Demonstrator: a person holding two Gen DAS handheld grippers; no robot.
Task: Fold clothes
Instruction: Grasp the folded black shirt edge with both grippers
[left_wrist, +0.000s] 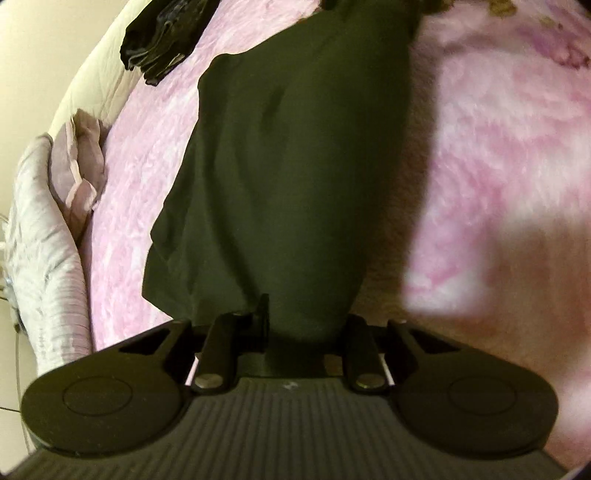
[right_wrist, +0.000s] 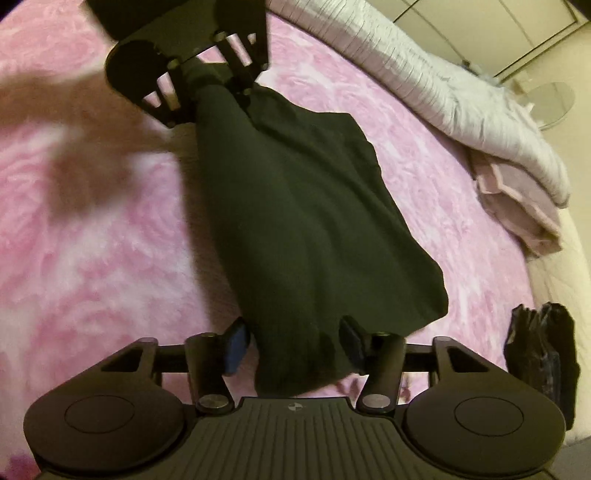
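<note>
A dark green garment (left_wrist: 288, 173) hangs stretched between my two grippers above a pink fluffy bedspread (left_wrist: 509, 147). My left gripper (left_wrist: 306, 328) is shut on one end of it, the cloth bunched between the fingers. In the right wrist view the same garment (right_wrist: 306, 221) runs from my right gripper (right_wrist: 295, 343), shut on its near end, to the left gripper (right_wrist: 214, 77) at the top. Its loose side droops toward the bed.
A folded black garment (left_wrist: 162, 37) lies on the bedspread near the edge; it also shows in the right wrist view (right_wrist: 543, 354). A pale pink folded cloth (right_wrist: 517, 210) and a rumpled white-lilac quilt (right_wrist: 461, 92) lie along the bed's side.
</note>
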